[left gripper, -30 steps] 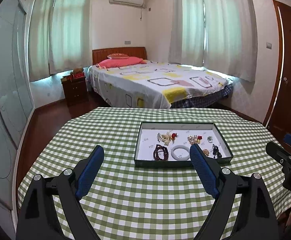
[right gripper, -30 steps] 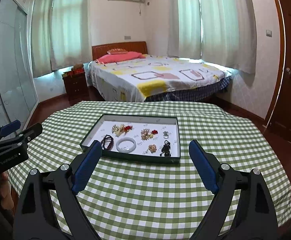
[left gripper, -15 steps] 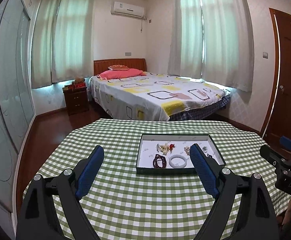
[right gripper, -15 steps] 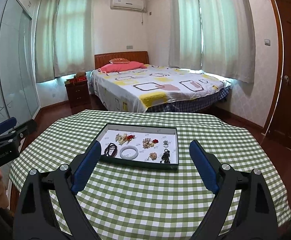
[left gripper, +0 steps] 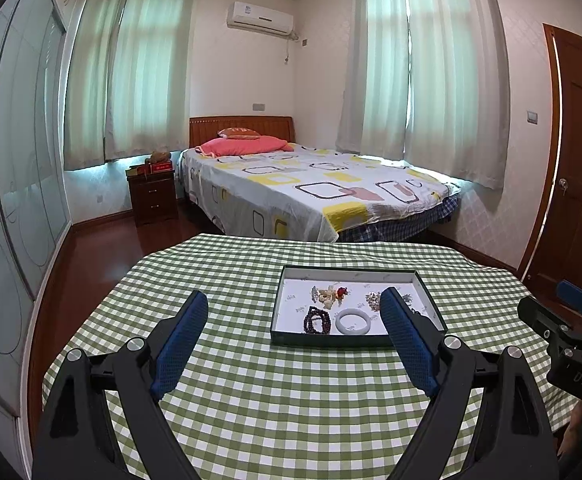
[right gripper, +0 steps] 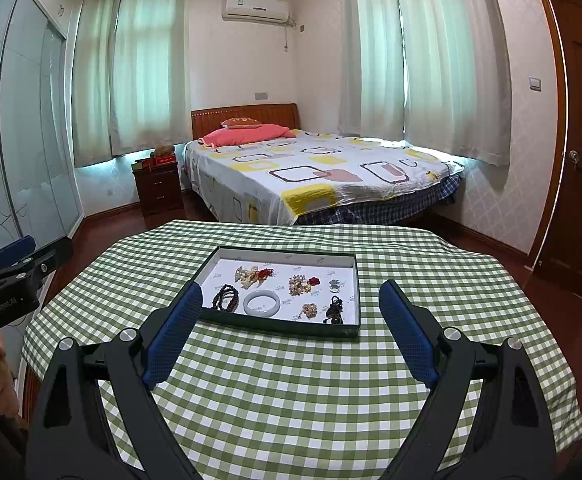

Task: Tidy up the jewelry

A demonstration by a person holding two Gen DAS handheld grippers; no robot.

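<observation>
Only the right wrist view shows the black pendant [right gripper: 334,312] in the tray [right gripper: 279,326]; both tools, left tool [left gripper: 293,344] and right tool [right gripper: 291,336], gape apart.

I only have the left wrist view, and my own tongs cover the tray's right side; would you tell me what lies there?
Observer: A black corded pendant lies near the front right corner of the tray.
Operator: Thank you; is anything beside it?
Observer: Yes, a small pale beaded piece lies just to its left, not touching it.
Operator: And behind the pendant?
Observer: A small silvery piece lies farther back, on its own.
</observation>
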